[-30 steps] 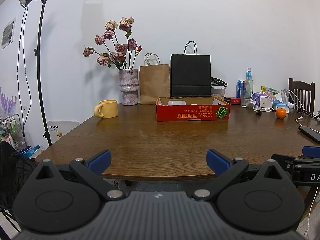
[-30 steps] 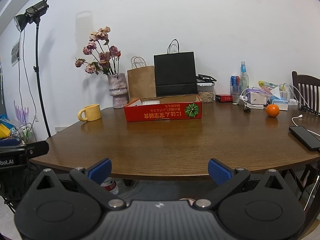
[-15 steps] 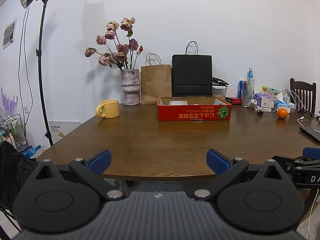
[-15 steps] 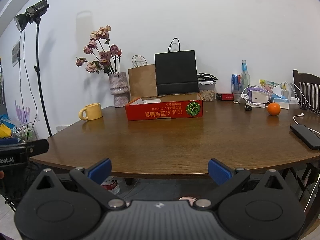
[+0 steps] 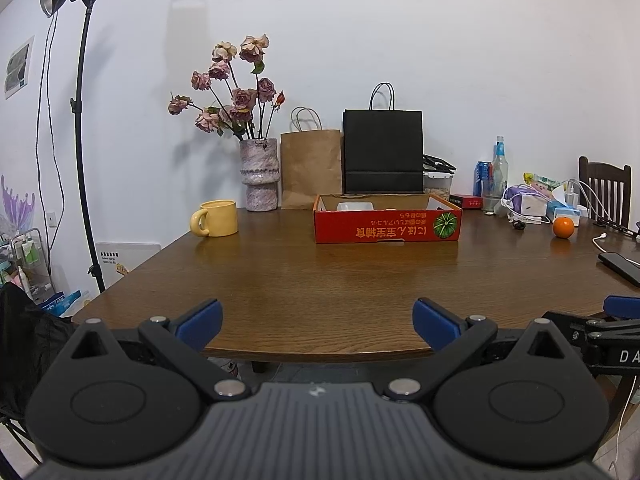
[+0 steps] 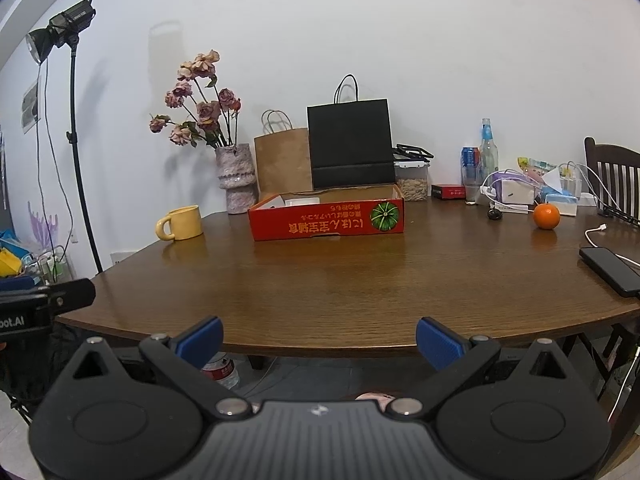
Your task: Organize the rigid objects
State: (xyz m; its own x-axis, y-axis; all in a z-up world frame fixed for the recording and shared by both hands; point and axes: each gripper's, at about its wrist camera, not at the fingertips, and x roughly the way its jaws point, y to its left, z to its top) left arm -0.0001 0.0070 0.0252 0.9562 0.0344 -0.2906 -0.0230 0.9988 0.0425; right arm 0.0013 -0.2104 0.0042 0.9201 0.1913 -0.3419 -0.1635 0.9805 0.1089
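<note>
A shallow red cardboard box [image 5: 387,227] [image 6: 326,220] sits at the back middle of the brown table [image 5: 340,276] [image 6: 360,276], with a white container inside it. A yellow mug [image 5: 216,218] [image 6: 182,223] stands to its left. An orange [image 5: 563,227] [image 6: 546,216] lies at the right, and a black phone [image 6: 610,270] [image 5: 620,266] near the right edge. My left gripper [image 5: 318,320] is open and empty at the table's near edge. My right gripper [image 6: 320,340] is open and empty there too, to the right of the left one.
A vase of dried roses [image 5: 259,174], a brown paper bag [image 5: 310,168] and a black bag [image 5: 383,152] line the back wall. Bottles, a can and cables [image 6: 504,188] crowd the back right. A chair [image 6: 612,176] stands right, a light stand [image 5: 86,140] left.
Both grippers have drifted slightly, so the scene shifts a little in each view. Both stay open and empty. Nothing on the table has moved.
</note>
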